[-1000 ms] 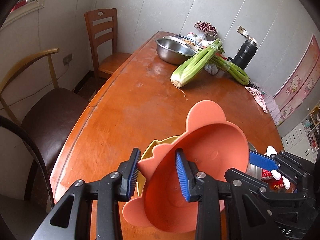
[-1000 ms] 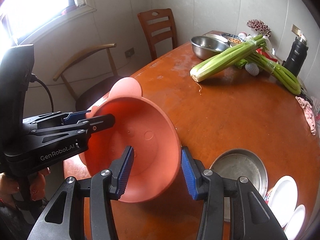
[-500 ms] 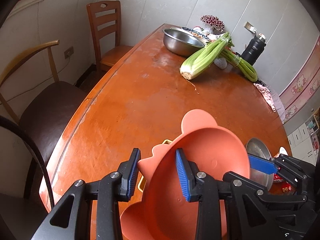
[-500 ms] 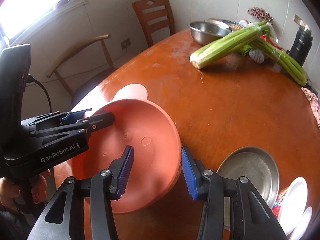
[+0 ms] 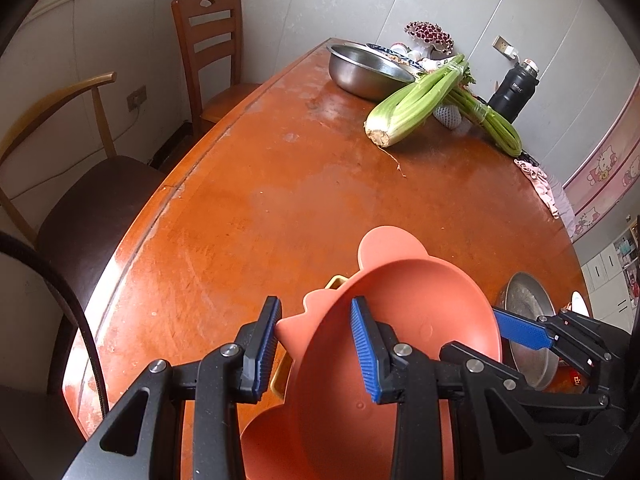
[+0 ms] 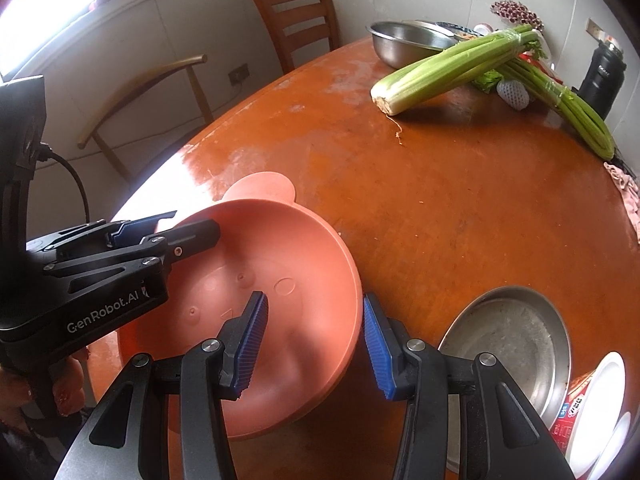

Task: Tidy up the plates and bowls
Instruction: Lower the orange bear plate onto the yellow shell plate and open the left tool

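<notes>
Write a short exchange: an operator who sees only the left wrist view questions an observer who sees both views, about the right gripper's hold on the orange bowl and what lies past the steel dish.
Operator: How does the right gripper sit on the orange bowl? I see only one blue pad behind the rim.
Observer: It straddles the bowl's near wall, with one finger inside and one outside.
Operator: What is the white sliver past the steel dish?
Observer: White plates, lying just to the right of the dish.
</notes>
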Demonstrator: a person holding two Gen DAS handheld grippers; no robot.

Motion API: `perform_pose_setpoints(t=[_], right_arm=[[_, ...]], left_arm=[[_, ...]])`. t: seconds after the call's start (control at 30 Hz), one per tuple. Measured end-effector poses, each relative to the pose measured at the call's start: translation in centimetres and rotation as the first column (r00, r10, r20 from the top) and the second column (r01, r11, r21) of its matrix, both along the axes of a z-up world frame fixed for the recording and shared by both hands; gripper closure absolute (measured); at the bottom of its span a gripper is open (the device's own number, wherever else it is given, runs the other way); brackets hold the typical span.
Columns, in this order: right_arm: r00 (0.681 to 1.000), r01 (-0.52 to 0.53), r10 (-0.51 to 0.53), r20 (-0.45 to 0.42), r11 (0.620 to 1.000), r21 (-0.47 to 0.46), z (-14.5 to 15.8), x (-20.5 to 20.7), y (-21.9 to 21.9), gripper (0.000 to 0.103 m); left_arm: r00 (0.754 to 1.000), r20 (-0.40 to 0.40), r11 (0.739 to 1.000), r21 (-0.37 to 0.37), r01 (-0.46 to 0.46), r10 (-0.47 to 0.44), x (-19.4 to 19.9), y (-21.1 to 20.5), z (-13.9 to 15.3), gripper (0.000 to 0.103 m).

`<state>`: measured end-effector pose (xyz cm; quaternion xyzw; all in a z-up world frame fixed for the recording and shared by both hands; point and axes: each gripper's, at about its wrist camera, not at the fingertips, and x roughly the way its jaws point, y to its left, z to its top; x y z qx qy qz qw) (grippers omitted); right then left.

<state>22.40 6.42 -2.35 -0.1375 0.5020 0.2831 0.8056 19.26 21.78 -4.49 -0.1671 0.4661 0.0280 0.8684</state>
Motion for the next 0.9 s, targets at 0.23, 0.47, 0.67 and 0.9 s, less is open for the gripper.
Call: perform_pose_setpoints(t=[0.23,0.47,0.67,0.9], right_arm=[[1.0,0.004,-0.003,0.018,1.0,-0.011,-0.07,-0.04,0.17,0.053],[1.0,0.001,-0.001,0.02,1.0,-0.025,-0.35,-0.04,0.35,0.053],[1.0,-0.001,0.001,0.024,0.999,-0.032,-0.46,-0.04,0.44,0.053],[0.999,0.001,0.002,0.046,0.998,-0.056,-0.47,-0.14,0.49,0.053]], left_arm=[[1.0,-0.006,1.0,0.003,-0.003,0.003,0.2,-0.1,-0.32,0.067],[1.0,-0.017,1.0,0.02,-0.005,0.005,0.4,-0.22,-0.67,0.067],[1.0,-0.019,0.999,0.042,0.001,0.0,0.57,-0.52,-0.74,0.067],[1.0,-0.022,0.998,0.057,0.007,-0.005,0.43,-0.67,-0.81,0.067]])
